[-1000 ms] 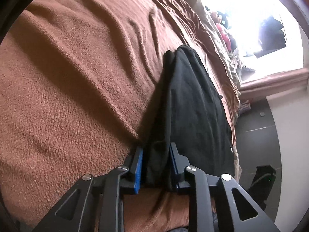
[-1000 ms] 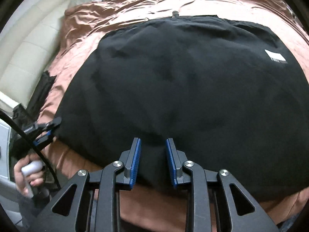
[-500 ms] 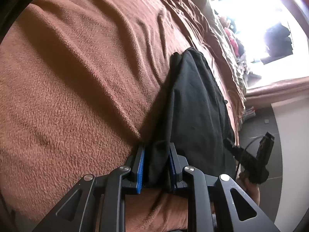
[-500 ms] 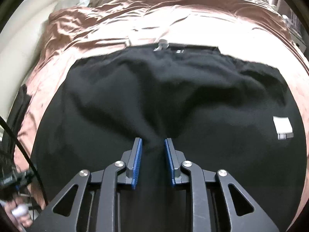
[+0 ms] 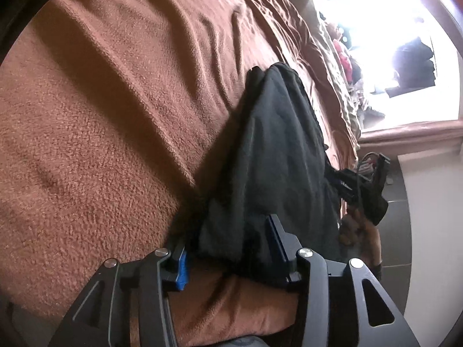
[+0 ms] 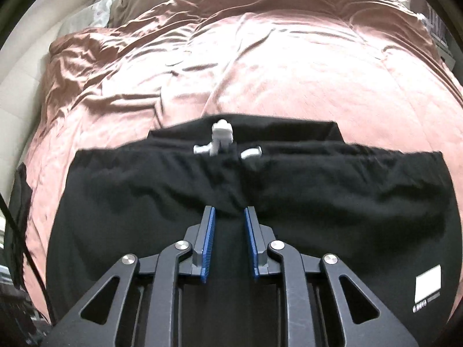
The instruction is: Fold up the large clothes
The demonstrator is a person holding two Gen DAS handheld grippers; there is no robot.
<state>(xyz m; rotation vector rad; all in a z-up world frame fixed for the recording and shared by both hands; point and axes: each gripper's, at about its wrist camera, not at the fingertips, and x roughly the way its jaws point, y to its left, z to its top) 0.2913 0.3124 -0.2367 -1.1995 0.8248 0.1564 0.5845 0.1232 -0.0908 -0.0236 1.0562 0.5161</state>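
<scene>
A large black garment (image 6: pixel 289 190) with a white drawstring knot (image 6: pixel 221 138) and a white label (image 6: pixel 427 284) lies on a brown blanket (image 6: pixel 260 72). My right gripper (image 6: pixel 229 212) is shut on a pinch of the black cloth and holds a folded-over layer near the waistband. In the left wrist view the same garment (image 5: pixel 277 156) stands as a raised fold. My left gripper (image 5: pixel 225 231) has its jaws spread wide, with the cloth's edge loose between them. The right gripper and hand (image 5: pixel 361 190) show at the garment's far side.
The blanket (image 5: pixel 115 115) covers the whole bed. Pillows (image 6: pixel 98 14) lie at the back left. A bright window (image 5: pixel 390 43) and a dark floor (image 5: pixel 396 231) lie beyond the bed's edge in the left wrist view.
My left gripper's jaws have spread apart and let the cloth go. My right gripper has carried its fold forward over the garment toward the waistband.
</scene>
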